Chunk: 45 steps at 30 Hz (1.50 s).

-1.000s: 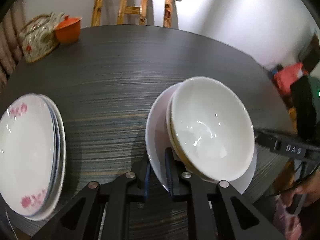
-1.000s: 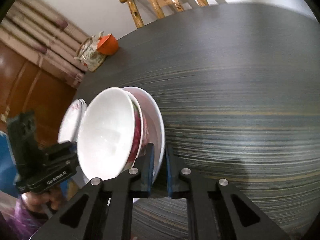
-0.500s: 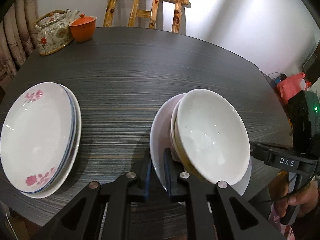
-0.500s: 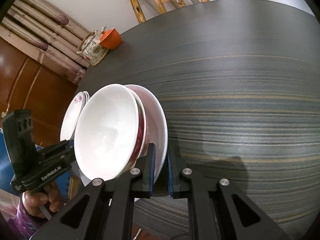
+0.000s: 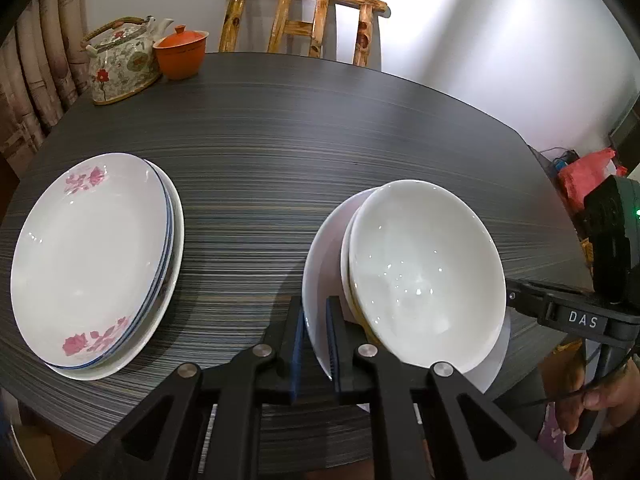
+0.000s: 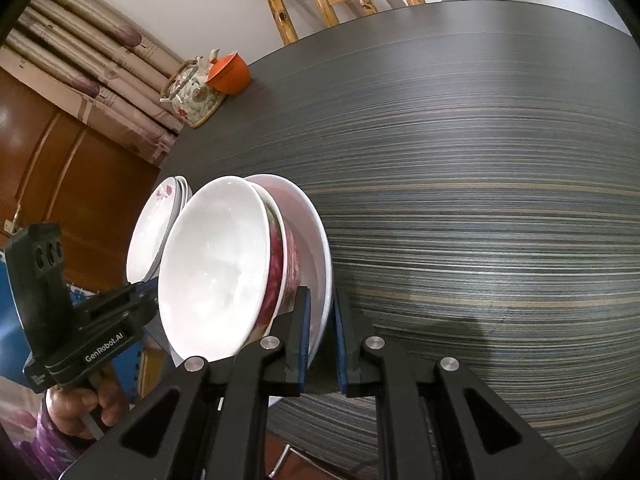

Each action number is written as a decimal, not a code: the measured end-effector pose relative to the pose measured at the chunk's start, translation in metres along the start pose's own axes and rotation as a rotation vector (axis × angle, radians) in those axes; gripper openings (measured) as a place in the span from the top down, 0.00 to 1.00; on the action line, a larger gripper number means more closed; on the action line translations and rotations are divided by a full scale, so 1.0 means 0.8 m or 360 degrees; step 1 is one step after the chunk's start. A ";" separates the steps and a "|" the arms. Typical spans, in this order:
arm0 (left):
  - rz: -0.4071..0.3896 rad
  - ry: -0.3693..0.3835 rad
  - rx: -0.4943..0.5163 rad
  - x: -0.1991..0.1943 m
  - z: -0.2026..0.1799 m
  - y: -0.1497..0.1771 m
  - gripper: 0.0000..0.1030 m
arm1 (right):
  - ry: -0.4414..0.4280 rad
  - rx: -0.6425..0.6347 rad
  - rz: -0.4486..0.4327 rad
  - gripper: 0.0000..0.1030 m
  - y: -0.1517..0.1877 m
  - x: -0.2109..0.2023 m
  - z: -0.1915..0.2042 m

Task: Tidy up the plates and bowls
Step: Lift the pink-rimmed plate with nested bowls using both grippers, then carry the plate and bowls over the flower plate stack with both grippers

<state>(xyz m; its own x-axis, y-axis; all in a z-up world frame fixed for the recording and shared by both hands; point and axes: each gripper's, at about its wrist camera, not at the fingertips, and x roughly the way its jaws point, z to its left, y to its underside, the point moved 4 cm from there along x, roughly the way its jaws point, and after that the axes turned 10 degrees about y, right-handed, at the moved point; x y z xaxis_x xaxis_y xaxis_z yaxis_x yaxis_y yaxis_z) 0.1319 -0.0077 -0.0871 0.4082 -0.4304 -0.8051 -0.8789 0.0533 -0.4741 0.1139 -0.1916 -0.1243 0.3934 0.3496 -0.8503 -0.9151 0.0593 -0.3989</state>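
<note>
While the two claws are closed on opposite edges of one white plate (image 5: pixel 320 280), the plate is held together with the two bowls stacked on it. The left claw (image 5: pixel 316 344) is clamped on the near rim of this plate, its blue pads pressed on both faces; its jaws have just been closing, with the rim between them. The right claw (image 6: pixel 320 332) is also almost fully closed on the rim of the same plate, as is seen in the right wrist view. On the plate a white bowl (image 5: pixel 424 272) is nested in a second bowl (image 6: pixel 280 272), which is decorated outside with red flowers. The plate is seen tilted, near the front edge of the dark striped tabletop (image 5: pixel 280 140); whether it touches the surface cannot be told. To the left of it, well apart, a stack of plates (image 5: pixel 92 256) with pink flowers and a blue line is lying flat on the tabletop. At the far edge a flowered teapot (image 5: pixel 120 68) and an orange lidded cup (image 5: pixel 180 54) are placed just beside each other. A wooden chair (image 5: pixel 300 20) is seen behind the tabletop. A hand (image 6: pixel 84 408) is wrapped around the handle of the left claw.
</note>
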 end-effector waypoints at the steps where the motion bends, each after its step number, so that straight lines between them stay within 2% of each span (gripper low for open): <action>1: 0.0003 -0.0002 0.0003 0.000 0.000 0.000 0.91 | 0.0002 -0.0003 0.0001 0.89 0.001 0.001 0.002; 12: 0.0013 -0.0008 0.0029 0.004 0.001 -0.003 0.91 | 0.0012 -0.0013 0.0015 0.88 -0.002 0.005 0.002; 18: 0.0042 0.0011 0.0052 0.010 0.001 0.000 0.91 | -0.0051 0.0029 0.0046 0.87 -0.005 0.010 0.001; 26: 0.0002 0.0002 0.0036 0.010 0.000 0.001 0.92 | -0.0037 0.0017 0.0018 0.87 -0.001 0.013 0.002; 37: -0.0139 -0.0038 -0.0015 -0.036 0.009 -0.034 0.94 | -0.0086 0.0022 -0.0017 0.87 -0.019 -0.004 0.014; 45: -0.0263 -0.0142 -0.0130 -0.105 0.061 -0.058 0.94 | -0.0160 -0.0084 -0.0039 0.87 -0.059 -0.015 0.078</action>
<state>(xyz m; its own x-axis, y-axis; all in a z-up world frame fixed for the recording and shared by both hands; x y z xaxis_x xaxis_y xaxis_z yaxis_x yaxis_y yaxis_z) 0.1501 0.0701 -0.0149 0.5657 -0.3455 -0.7487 -0.8136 -0.0861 -0.5750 0.1466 -0.1406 -0.0737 0.4024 0.4406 -0.8024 -0.8982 0.0208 -0.4390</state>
